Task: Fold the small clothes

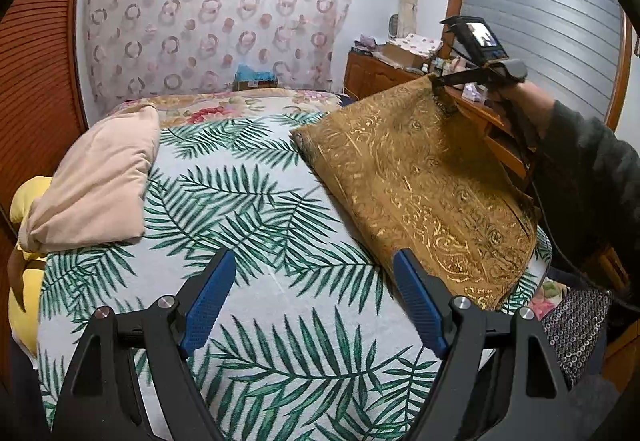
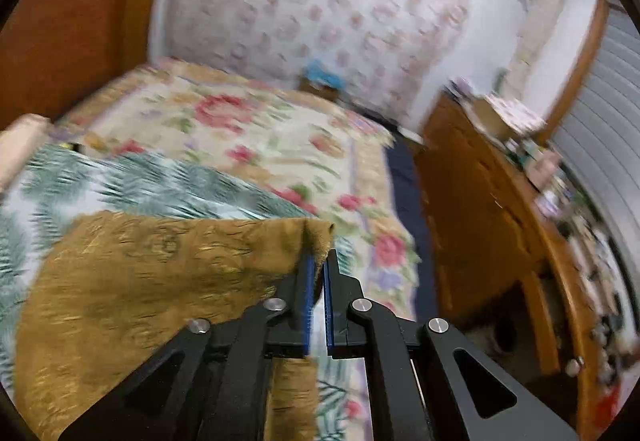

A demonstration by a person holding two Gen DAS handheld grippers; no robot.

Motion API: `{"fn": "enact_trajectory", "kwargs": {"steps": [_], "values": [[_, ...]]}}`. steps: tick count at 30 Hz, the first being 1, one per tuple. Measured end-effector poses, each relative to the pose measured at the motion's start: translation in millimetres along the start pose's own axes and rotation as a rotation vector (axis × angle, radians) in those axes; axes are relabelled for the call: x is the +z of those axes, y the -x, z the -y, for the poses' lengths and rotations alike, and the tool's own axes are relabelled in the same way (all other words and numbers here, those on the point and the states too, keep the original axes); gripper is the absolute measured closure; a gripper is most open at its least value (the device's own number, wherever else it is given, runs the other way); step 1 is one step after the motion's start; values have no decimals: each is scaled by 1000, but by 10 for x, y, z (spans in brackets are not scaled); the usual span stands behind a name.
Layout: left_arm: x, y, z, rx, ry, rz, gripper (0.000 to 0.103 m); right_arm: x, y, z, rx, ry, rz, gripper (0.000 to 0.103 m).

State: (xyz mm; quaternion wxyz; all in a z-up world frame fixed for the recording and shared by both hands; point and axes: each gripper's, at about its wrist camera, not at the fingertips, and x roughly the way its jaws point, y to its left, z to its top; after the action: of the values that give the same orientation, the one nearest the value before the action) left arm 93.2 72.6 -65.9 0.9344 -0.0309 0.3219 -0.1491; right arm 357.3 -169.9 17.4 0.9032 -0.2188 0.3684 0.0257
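Left wrist: cloth point(image 1: 420, 177) edge lifted

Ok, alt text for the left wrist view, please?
The right hand-held gripper lifts a corner of a gold-patterned brown cloth off a palm-leaf bedspread. The left hand-held gripper hovers open in front; a folded beige garment lies left.

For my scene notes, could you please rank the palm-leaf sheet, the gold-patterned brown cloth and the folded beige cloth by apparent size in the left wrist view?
1. Palm-leaf sheet, largest.
2. Gold-patterned brown cloth, lifted at one corner.
3. Folded beige cloth, smallest, though folding hides its full extent.
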Motion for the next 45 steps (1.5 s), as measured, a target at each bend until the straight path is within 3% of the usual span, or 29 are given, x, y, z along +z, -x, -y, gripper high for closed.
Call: {"fn": "enact_trajectory", "kwargs": {"steps": [1, 2, 4, 7, 11, 19, 23, 26, 27, 30, 32, 37, 42, 45], "values": [[-10, -28, 19, -2, -4, -7, 21, -9, -64, -11, 6, -8, -28, 93], [-19, -54, 37, -6, -8, -15, 21, -14, -110, -19, 9, -12, -52, 80], [-44, -106, 72, -18, -14, -26, 21, -61, -98, -27, -11, -14, -50, 65], [-65, -158, 124, -31, -19, -36, 21, -115, 6, 23, 35, -34, -28, 59], [-77, -202, 213, -53, -30, -43, 21, -505, 485, 160, 169, -39, 29, 54], [-97, -309, 437, -79, -61, -66, 21, -1473, 1059, -142, 337, -25, 32, 54], [-115, -360, 534, -82, -75, -75, 21, -1773, 969, -263, 319, -42, -12, 54], [-124, -398, 568, -86, -76, -84, 21, -1887, 839, -316, 274, -44, -20, 57], [-133, -416, 578, -89, -74, -90, 21, -1891, 849, -324, 275, -42, -22, 62], [-150, -438, 608, -91, -78, -101, 21, -1942, 904, -322, 280, -51, 6, 92], [-150, -427, 636, -91, -87, -101, 21, -1927, 967, -270, 291, -72, 45, 96], [-140, -366, 667, -101, -94, -90, 21, -2193, 1241, -94, 232, -114, 118, 97], [-185, -424, 730, -128, -98, -116, 21, -2408, 1116, 44, 267, -209, 54, 97], [-227, -464, 777, -136, -107, -131, 21, -2388, 1058, -6, 256, -216, 63, 97]]}}
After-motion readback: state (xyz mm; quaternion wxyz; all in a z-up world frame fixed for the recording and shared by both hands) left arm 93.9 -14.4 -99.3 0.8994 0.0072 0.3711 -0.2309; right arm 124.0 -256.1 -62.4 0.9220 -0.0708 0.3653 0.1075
